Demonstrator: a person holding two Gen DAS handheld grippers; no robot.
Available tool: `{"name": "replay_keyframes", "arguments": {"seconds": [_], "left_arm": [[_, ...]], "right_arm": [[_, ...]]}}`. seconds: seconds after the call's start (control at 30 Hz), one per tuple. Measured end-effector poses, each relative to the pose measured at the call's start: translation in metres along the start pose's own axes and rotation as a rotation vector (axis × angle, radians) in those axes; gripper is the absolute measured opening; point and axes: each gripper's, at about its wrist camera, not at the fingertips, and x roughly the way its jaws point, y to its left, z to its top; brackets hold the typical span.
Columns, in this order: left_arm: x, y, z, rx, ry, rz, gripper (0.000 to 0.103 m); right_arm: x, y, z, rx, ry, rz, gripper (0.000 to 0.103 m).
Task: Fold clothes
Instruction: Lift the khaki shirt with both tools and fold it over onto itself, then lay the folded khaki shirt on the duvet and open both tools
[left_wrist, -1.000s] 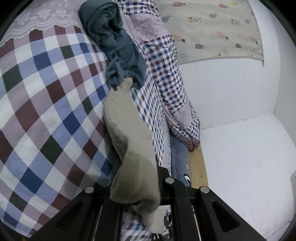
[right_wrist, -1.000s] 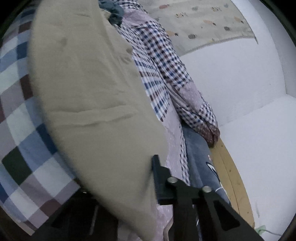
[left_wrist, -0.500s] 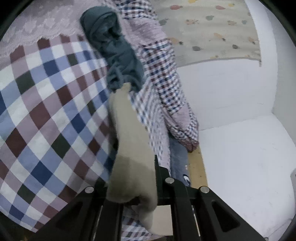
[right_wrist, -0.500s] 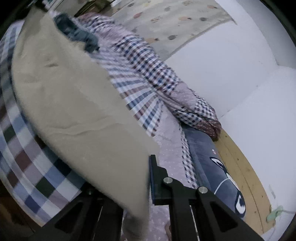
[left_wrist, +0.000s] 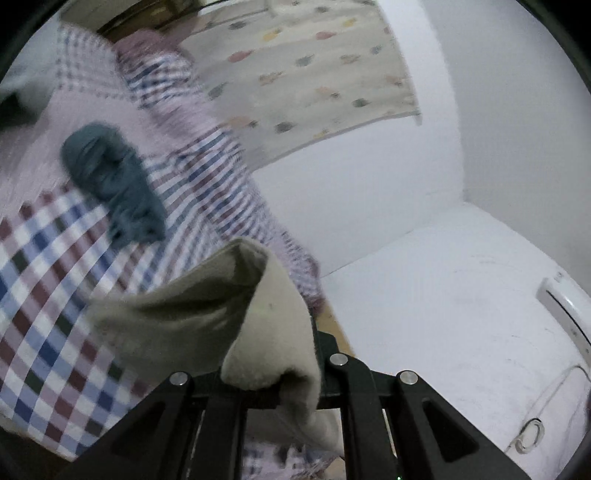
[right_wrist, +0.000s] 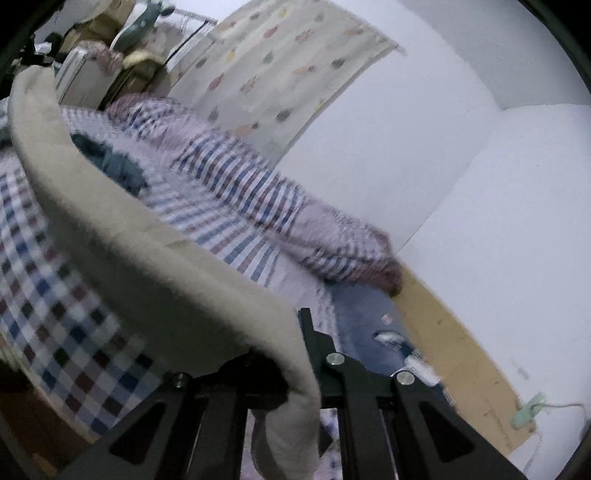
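Note:
A beige fleece garment (left_wrist: 207, 314) hangs lifted above the bed, bunched and folded over my left gripper (left_wrist: 280, 384), which is shut on its edge. In the right wrist view the same beige garment (right_wrist: 122, 236) sweeps in a long arc from the upper left down to my right gripper (right_wrist: 295, 384), which is shut on another edge. A dark teal garment (left_wrist: 114, 184) lies crumpled on the checked bedspread (left_wrist: 40, 288) beyond it. The fingertips are hidden by the cloth in both views.
A checked quilt (right_wrist: 240, 192) is heaped along the wall side of the bed. A blue cartoon pillow (right_wrist: 373, 328) lies by the wooden bed rim (right_wrist: 458, 354). A white wall (left_wrist: 369, 177) with a fruit-print hanging (left_wrist: 310, 70) stands close behind. Luggage and clutter (right_wrist: 96, 62) lie beyond the bed.
Both grippers have risen and tilted up, lifting the beige garment off the bedspread. It now bunches over the left gripper instead of lying stretched out toward the teal garment.

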Motion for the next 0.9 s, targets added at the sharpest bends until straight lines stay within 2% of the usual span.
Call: {"name": "replay_keyframes", "arguments": {"seconds": [0.13,0.23,0.33,0.37,0.6,0.77,0.9], "left_arm": [[-0.015,-0.040,0.014,0.049,-0.025,-0.057,0.007],[-0.009,-0.042,0.020,0.055,-0.016,-0.028,0.007],[-0.002,-0.044,0.027,0.061,-0.007,0.002,0.007],[0.000,-0.044,0.029,0.061,-0.003,0.013,0.007],[0.055,0.024,0.029,-0.024,0.055,0.197,0.007],[0.102,0.059,0.040,-0.070,0.084,0.283,0.007],[0.141,0.082,0.056,-0.100,0.099,0.336,0.007]], "right_arm": [[-0.026,-0.023,0.027,0.019,-0.051,-0.034,0.005],[-0.030,-0.035,0.042,0.044,-0.064,-0.034,0.005],[-0.013,-0.033,0.046,0.058,-0.038,0.004,0.005],[-0.003,-0.029,0.044,0.061,-0.017,0.027,0.005],[0.087,0.011,0.026,0.063,0.138,0.175,0.005],[0.153,0.026,0.020,0.045,0.214,0.238,0.005],[0.207,0.035,0.029,0.035,0.269,0.301,0.005]]}}
